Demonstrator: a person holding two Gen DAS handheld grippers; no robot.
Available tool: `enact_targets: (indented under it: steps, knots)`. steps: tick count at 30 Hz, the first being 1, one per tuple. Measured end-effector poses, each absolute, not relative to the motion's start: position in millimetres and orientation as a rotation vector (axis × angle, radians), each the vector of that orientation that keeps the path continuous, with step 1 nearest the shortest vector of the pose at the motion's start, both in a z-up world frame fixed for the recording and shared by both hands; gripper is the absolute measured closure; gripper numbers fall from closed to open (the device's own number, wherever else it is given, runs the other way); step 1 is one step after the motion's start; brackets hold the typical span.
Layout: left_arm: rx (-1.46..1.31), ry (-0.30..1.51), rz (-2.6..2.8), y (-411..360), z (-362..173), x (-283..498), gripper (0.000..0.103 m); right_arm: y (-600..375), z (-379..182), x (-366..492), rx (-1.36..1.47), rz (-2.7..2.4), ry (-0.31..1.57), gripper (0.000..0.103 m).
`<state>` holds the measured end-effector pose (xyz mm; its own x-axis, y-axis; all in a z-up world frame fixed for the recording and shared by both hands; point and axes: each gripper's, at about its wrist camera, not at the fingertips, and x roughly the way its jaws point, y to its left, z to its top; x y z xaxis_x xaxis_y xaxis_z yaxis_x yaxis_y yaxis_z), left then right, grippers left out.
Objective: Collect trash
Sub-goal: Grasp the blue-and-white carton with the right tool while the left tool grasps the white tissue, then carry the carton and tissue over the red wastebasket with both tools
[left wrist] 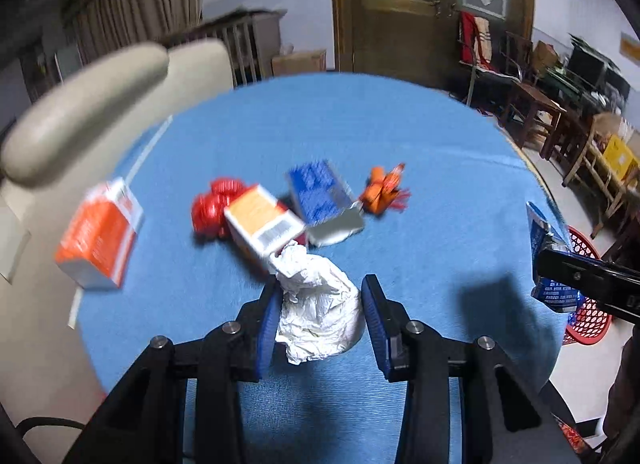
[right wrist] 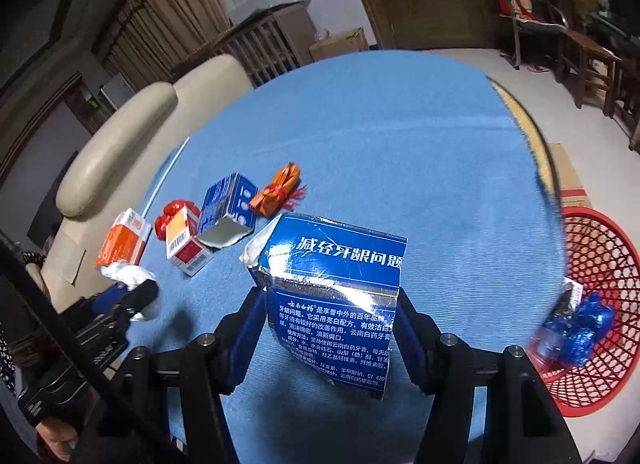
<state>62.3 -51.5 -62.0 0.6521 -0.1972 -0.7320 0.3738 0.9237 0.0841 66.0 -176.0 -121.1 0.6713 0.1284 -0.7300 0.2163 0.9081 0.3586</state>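
Two grippers each carry one piece of trash above a round table covered in blue cloth (right wrist: 400, 135). Left gripper (left wrist: 320, 304): its blue-padded fingers (left wrist: 267, 324) flank a crumpled white paper wad (left wrist: 320, 304); the left pad touches the wad, and the right pad stands at its edge, where contact cannot be confirmed. The wad is creased, irregular and roughly fist-shaped. Right gripper (right wrist: 328, 328): its fingers are clamped on the two sides of a torn blue cardboard toothpaste box (right wrist: 332, 296), which shows white Chinese print, a silver foil band across the middle and a ragged open upper-left corner. Remaining items lie on the cloth toward the left side: an orange-and-white carton (left wrist: 100, 236), a crumpled red foil wrapper (left wrist: 212, 207), a yellow-and-white carton with a barcode (left wrist: 264, 223) touching the red wrapper, an open blue-and-silver box (left wrist: 324, 199) just beside it, and an orange wrapper with a red tassel (left wrist: 384, 187) to the right of the box. A red plastic lattice basket (right wrist: 600, 276) stands on the floor beyond the table's right edge and holds blue foil wrappers (right wrist: 580, 328). A beige padded chair (right wrist: 120, 143) stands at the left edge.
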Motion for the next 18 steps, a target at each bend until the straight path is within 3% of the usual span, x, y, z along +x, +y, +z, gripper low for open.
enact_targets:
  steps: [18]
  knots:
    - [0.389, 0.621, -0.324, -104, -4, 5, 0.061, -221, -95, -1, 0.478, -0.136, 0.706, 0.038]
